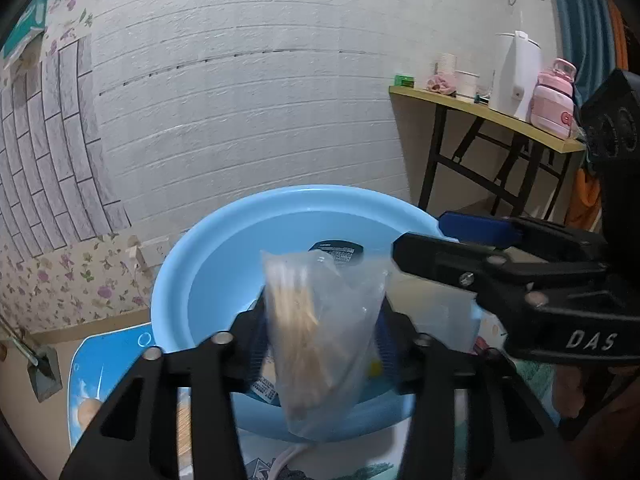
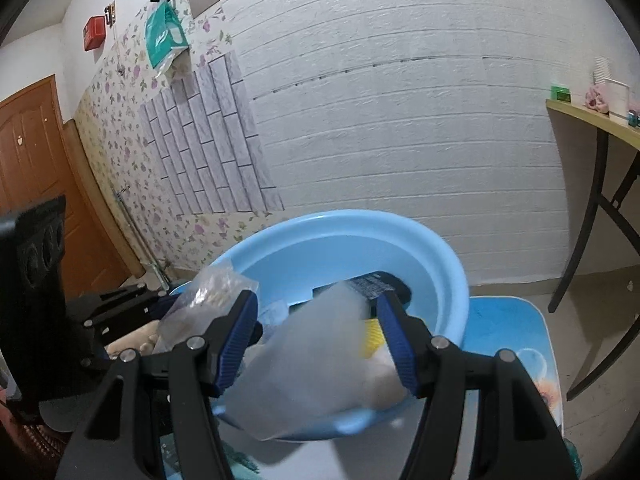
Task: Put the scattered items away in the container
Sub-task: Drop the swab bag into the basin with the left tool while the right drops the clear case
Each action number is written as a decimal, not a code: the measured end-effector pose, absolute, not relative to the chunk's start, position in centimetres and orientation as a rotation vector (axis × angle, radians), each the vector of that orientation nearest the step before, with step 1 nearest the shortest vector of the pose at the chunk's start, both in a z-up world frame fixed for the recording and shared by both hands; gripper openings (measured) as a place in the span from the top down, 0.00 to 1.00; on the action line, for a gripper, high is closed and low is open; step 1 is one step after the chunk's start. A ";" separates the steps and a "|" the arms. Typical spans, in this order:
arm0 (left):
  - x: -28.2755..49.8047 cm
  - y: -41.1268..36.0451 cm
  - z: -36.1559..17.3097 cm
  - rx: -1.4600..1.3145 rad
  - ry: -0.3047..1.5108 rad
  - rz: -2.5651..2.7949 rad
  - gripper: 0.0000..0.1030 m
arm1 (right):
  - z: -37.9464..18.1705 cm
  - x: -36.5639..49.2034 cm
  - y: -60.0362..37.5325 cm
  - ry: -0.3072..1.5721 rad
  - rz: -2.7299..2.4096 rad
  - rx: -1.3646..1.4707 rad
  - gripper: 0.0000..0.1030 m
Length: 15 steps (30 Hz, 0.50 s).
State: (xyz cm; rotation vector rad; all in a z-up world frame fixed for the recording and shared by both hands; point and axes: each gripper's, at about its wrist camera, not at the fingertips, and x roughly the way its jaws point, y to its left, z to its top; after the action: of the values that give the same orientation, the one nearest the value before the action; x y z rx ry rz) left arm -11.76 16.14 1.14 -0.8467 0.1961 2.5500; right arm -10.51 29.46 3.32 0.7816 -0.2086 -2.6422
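Note:
A light blue basin (image 1: 180,272) (image 2: 452,280) sits just ahead, with a black packet (image 1: 336,252) (image 2: 376,284) lying inside. My left gripper (image 1: 322,320) hangs over the near rim. A clear bag of thin wooden sticks (image 1: 304,332) sits blurred and loose between its parted jaws; the same bag (image 2: 212,292) shows at the left of the right wrist view. My right gripper (image 2: 316,308) is shut on a frosted white bag (image 2: 304,360) with something yellow inside, over the basin's near edge. The right gripper (image 1: 420,236) reaches in from the right in the left wrist view.
The basin rests on a blue printed mat (image 1: 104,360) (image 2: 520,320). A yellow-topped folding table (image 1: 480,108) at the right carries a white kettle (image 1: 516,76), a pink bottle (image 1: 554,100) and cups. A white brick wall lies behind, and a brown door (image 2: 32,180) at far left.

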 end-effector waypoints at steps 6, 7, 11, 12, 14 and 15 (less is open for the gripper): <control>-11.0 15.9 1.6 -0.832 0.190 2.565 0.37 | 3.3 -10.2 30.3 -0.238 -2.665 0.786 0.38; -10.8 15.8 1.6 -0.834 0.187 2.569 0.29 | 3.2 -10.0 30.4 -0.249 -2.662 0.796 0.38; -9.6 14.9 2.0 -0.832 0.155 2.583 0.12 | 3.1 -9.1 30.2 -0.232 -2.658 0.811 0.38; -9.3 14.6 2.1 -0.831 0.145 2.584 0.12 | 3.2 -8.7 30.2 -0.220 -2.660 0.812 0.38; -8.7 14.0 2.2 -0.833 0.131 2.588 0.12 | 3.3 -8.1 30.3 -0.202 -2.667 0.816 0.38; -8.5 13.9 2.2 -0.835 0.128 2.592 0.12 | 3.4 -7.8 30.3 -0.203 -2.669 0.817 0.38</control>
State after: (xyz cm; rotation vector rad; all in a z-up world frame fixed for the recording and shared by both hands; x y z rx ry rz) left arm -8.50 13.89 2.15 -0.8345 0.1280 2.5922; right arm -7.79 30.29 3.38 0.8168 -0.2026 -2.6690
